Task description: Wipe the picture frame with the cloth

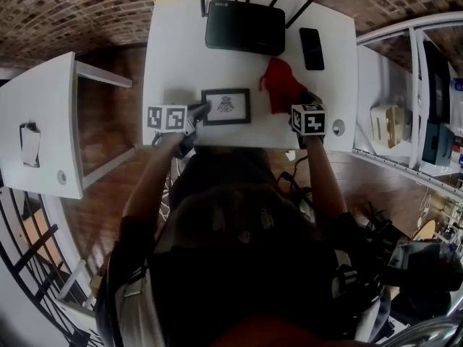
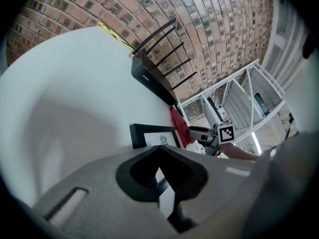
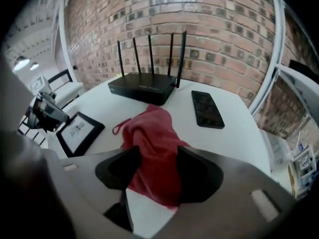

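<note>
Closest to the lens, in the right gripper view, are the jaws of the right gripper [image 3: 153, 156]. They are spread wide, with the red cloth [image 3: 149, 138] lying between them on the white table [image 3: 234, 133]. Its folds reach toward both jaws, but I see no squeeze on it. It sits in a slack heap, so I read that tool as open and holding nothing.

From the head view, the picture frame [image 1: 226, 106] lies flat near the table's front edge, black-bordered with a small dark drawing on white. The cloth sits just beside the frame's right side, bunched and running away from the person.

The left gripper [image 1: 200, 110] comes in at the frame's left side, tips at that left edge. Its own view shows the jaws closed together, with a strip of the frame's black border passing beneath them. Whether they actually pinch that border I cannot tell.

Beyond the frame, at the table's far edge, stands a black router [image 1: 244, 26] with its antennas up. A dark phone [image 1: 312, 48] lies beyond the frame and to its right, past the cloth.
</note>
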